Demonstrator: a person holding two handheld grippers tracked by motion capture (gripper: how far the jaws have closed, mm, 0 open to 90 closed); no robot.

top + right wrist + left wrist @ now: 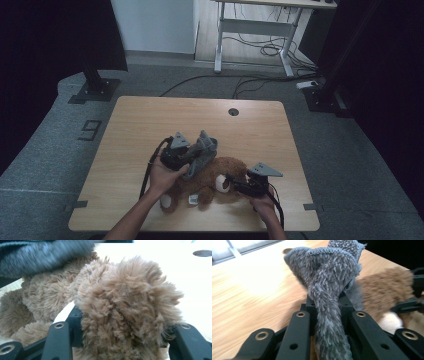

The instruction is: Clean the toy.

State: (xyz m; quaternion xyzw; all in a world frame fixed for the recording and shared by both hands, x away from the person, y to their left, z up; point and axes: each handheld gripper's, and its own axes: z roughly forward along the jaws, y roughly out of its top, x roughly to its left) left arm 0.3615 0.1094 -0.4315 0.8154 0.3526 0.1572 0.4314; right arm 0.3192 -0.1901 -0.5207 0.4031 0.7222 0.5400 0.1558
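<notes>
While clamped, teddy bear point(215, 182) half under grey cloth point(202, 152)

Stuffed bear point(215, 180) lies on table point(140, 125), near my edge, about mid-width. Towel point(202, 150) drapes over bear's far-left side, bunched up between jaws of my left gripper point(175, 155). My right gripper point(240, 186) sits right of bear, jaws around bear's paw point(125, 305) (clamped or just around it, I cannot tell). Cable hole point(233, 111) lies behind bear, near table's far edge.
</notes>
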